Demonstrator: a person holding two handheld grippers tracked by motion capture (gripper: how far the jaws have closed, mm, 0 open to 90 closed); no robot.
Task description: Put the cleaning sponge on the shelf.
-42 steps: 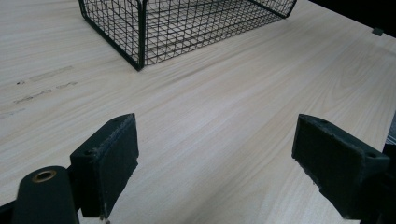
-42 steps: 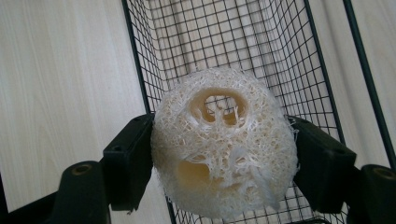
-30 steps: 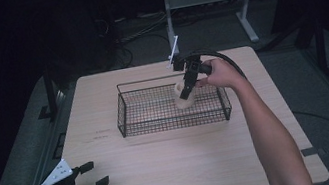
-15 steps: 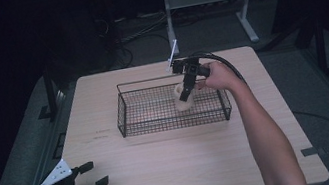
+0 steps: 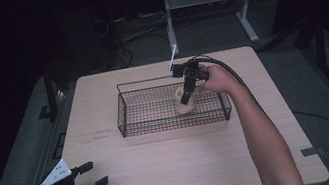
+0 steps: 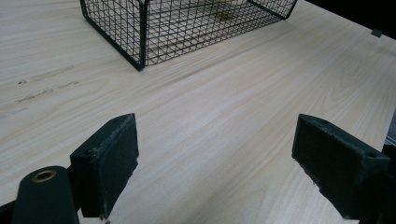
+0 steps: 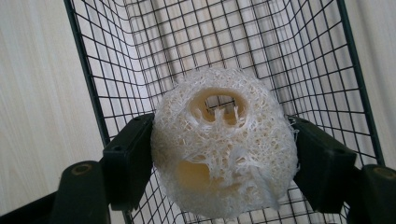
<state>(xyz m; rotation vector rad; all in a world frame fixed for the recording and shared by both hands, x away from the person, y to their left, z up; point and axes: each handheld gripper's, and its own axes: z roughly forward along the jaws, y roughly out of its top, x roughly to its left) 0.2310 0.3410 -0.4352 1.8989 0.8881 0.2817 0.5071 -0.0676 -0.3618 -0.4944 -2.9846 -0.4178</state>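
In the high view, one black wire basket [image 5: 173, 106] stands on the light wooden desk [image 5: 174, 162]. The right hand-held gripper [image 5: 186, 98] reaches down into it, pinching one pale loofah piece [image 5: 184, 104] low inside the basket, right of its middle. The left hand-held gripper [image 5: 93, 175] rests near the desk's front left corner, well apart from the basket, its jaws spread and holding nothing.

In the left gripper view, the two black jaws stand wide apart over bare wood, with a corner of the basket [image 6: 140, 42] ahead.

In the right gripper view, the jaws press both sides of the fibrous loofah piece [image 7: 224, 149], its hollow channels facing the camera and the basket's mesh [image 7: 121, 60] behind it.

The step in hand looks like placing the loofah in the basket. The next move likely calls for lowering it to the mesh floor, spreading the jaws, and lifting straight out clear of the rim.

Counted: one basket, one loofah piece, two grippers.
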